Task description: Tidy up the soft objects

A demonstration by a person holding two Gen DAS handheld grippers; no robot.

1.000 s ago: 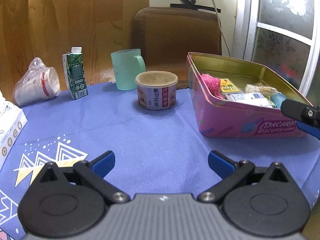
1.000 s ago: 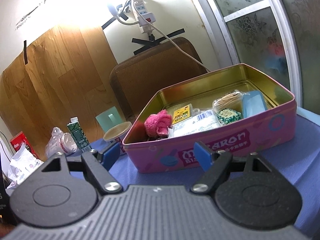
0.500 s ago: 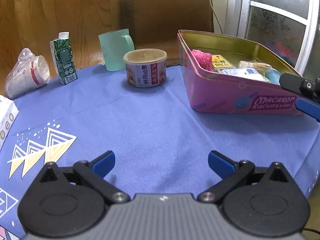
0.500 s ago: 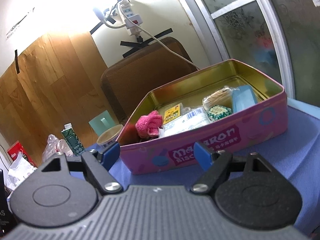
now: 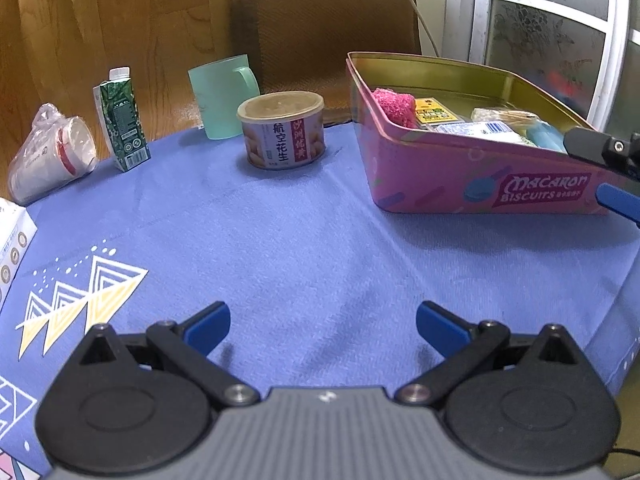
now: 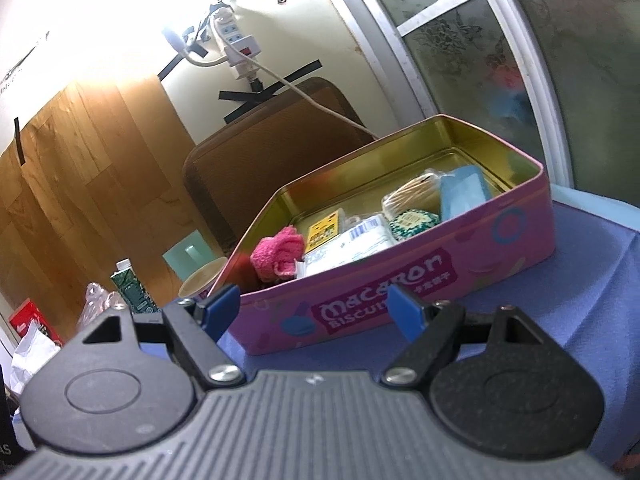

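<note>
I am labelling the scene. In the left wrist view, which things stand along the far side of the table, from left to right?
Bagged cups → green carton → mug → can → pink tin.

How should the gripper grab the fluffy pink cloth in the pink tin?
Probably from above, pinching the top of the bunched fluffy pink cloth. It sits in the corner of the pink biscuit tin, with a tin wall beside it and packets on its other side, so only its raised top looks free. The open right gripper is empty.
</note>
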